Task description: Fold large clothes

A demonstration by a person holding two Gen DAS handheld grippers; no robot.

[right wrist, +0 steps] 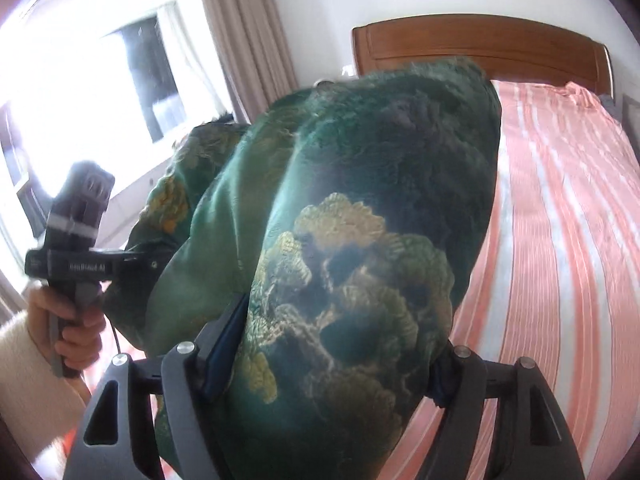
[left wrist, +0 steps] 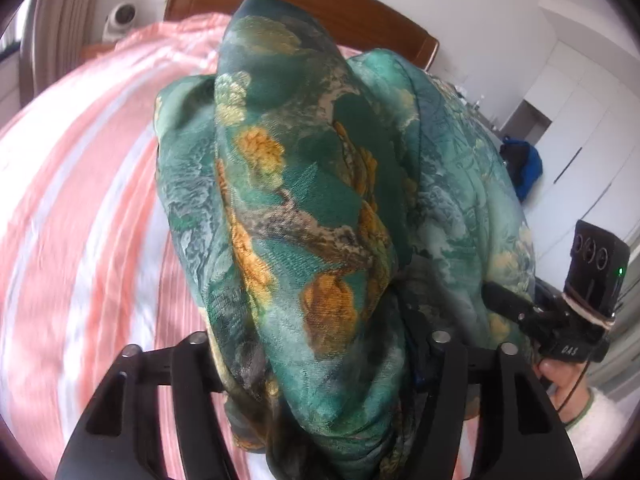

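Observation:
A large green garment (left wrist: 304,200) with a gold and brown tree pattern hangs bunched over the bed. My left gripper (left wrist: 316,364) is shut on a thick fold of it; the cloth covers the fingertips. My right gripper (right wrist: 332,356) is shut on another bunch of the same garment (right wrist: 360,220), which fills the space between its fingers. In the left wrist view the right gripper (left wrist: 520,308) shows at the right edge, its tip in the cloth. In the right wrist view the left gripper (right wrist: 120,260) shows at the left, also in the cloth.
A bed with a pink and white striped sheet (left wrist: 80,200) lies under the garment, also in the right wrist view (right wrist: 560,220). A wooden headboard (right wrist: 480,44) stands behind. A window with curtains (right wrist: 240,40) is on one side, white cupboards (left wrist: 580,100) and a blue bag (left wrist: 528,168) on the other.

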